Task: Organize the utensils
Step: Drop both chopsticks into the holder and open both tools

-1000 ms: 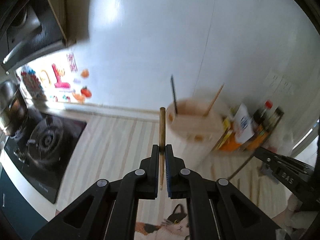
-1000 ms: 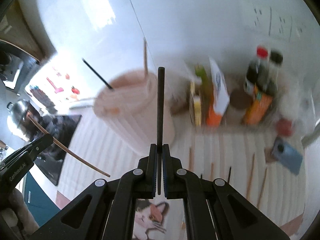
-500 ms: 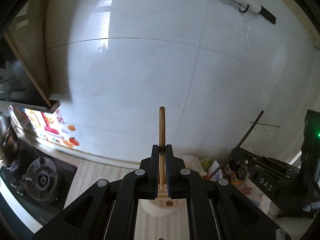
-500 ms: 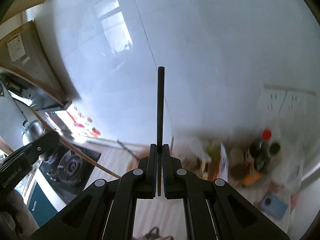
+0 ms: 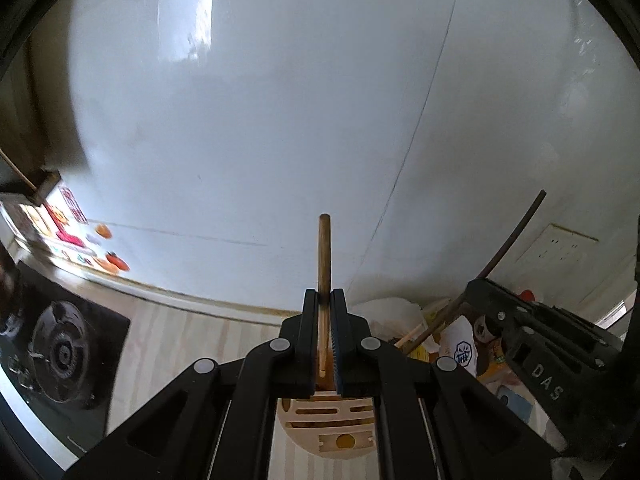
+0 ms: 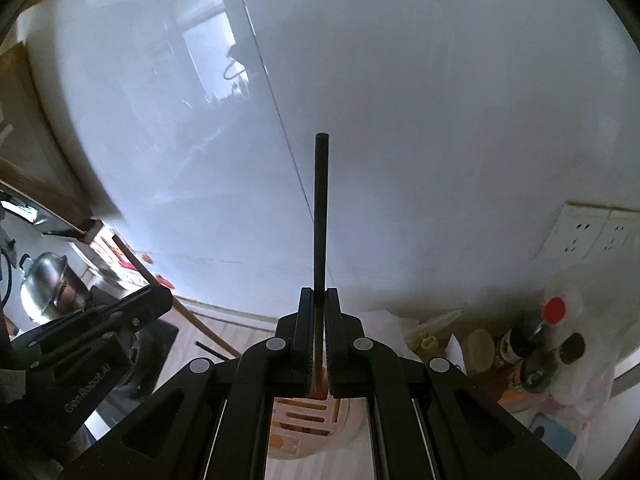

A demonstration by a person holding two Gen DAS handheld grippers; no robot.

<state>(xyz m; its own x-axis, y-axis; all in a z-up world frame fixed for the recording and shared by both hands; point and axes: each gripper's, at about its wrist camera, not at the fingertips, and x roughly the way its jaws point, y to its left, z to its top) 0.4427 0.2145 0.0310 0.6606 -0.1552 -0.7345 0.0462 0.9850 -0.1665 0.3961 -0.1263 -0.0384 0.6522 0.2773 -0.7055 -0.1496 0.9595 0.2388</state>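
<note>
My left gripper (image 5: 324, 300) is shut on a light wooden chopstick (image 5: 324, 256) that stands upright between its pads. Below it, between the arms, shows the slotted top of the pale utensil holder (image 5: 328, 424). My right gripper (image 6: 319, 298) is shut on a black chopstick (image 6: 321, 208), upright too, with the same holder (image 6: 304, 428) beneath it. In the left wrist view the right gripper (image 5: 472, 292) appears at the right with the black chopstick (image 5: 512, 236) slanting up. In the right wrist view the left gripper (image 6: 160, 292) shows at the left with its wooden chopstick (image 6: 140, 268).
A glossy white wall (image 5: 280, 120) fills most of both views. A gas stove (image 5: 60, 352) lies at the left, with a steel pot (image 6: 44, 284). Sauce bottles (image 6: 536, 344), packets and a plastic bag crowd the right corner below wall sockets (image 6: 596, 236). The striped counter (image 5: 176, 340) runs between.
Both grippers have risen and come closer over the utensil holder, each still gripping its chopstick. The holder, earlier ahead of the fingers, now lies beneath them, and the wall fills the views.
</note>
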